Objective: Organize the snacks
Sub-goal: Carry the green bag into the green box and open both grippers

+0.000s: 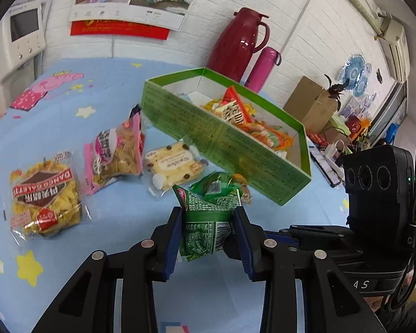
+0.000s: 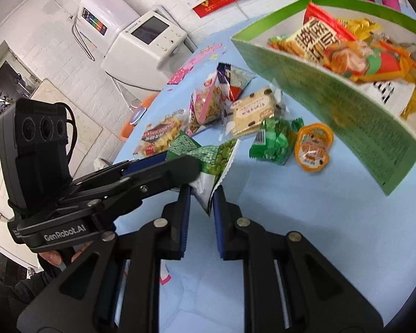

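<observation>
A green pea snack packet (image 1: 205, 230) (image 2: 219, 155) hangs above the blue tablecloth, with my left gripper (image 1: 208, 211) shut on its crumpled body. My right gripper (image 2: 202, 191) is closed on the packet's white lower edge; the left gripper (image 2: 180, 161) reaches in from the left there. The open green box (image 1: 222, 136) (image 2: 332, 105) behind holds several orange and red packets. On the cloth lie a yellow cracker bag (image 1: 45, 197), a pink bag (image 1: 116, 155), a biscuit pack (image 1: 172, 166), a green candy pack (image 2: 271, 141) and an orange jelly cup (image 2: 314, 147).
A red thermos jug (image 1: 238, 44) and pink flask (image 1: 263, 66) stand behind the box by the wall. A white appliance (image 2: 147, 47) sits off the table's far left. A cardboard box (image 1: 310, 102) and clutter lie beyond the right edge.
</observation>
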Tool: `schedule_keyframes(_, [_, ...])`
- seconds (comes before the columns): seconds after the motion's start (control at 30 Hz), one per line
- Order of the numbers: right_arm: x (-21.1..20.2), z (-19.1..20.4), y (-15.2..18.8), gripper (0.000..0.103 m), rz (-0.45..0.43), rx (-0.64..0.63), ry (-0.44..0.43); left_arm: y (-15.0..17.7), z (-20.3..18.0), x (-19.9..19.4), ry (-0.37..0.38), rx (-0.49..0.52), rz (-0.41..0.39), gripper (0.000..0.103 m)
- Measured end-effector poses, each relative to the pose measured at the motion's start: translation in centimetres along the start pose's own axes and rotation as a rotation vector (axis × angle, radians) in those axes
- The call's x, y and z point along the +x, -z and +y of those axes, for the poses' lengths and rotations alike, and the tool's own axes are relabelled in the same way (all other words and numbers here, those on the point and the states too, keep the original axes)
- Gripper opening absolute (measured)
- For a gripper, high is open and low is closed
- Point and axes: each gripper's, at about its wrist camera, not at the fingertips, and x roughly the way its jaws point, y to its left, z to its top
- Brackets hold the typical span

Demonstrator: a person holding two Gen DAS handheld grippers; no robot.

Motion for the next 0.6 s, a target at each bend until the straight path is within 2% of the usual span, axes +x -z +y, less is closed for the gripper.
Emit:
schedule_keyframes(0.23, [-4.5, -0.5, -2.7, 0.018, -0.121, -0.020, 0.035, -4.6, -4.1, 0.1, 0.030, 0.089, -0.067, 0.036])
schedule_keyframes(0.6, [-8.2, -5.7, -5.9, 0.018, -0.216, 0.035, 0.079, -9.9, -8.8, 5.5, 0.081, 0.156, -0.057, 0.036])
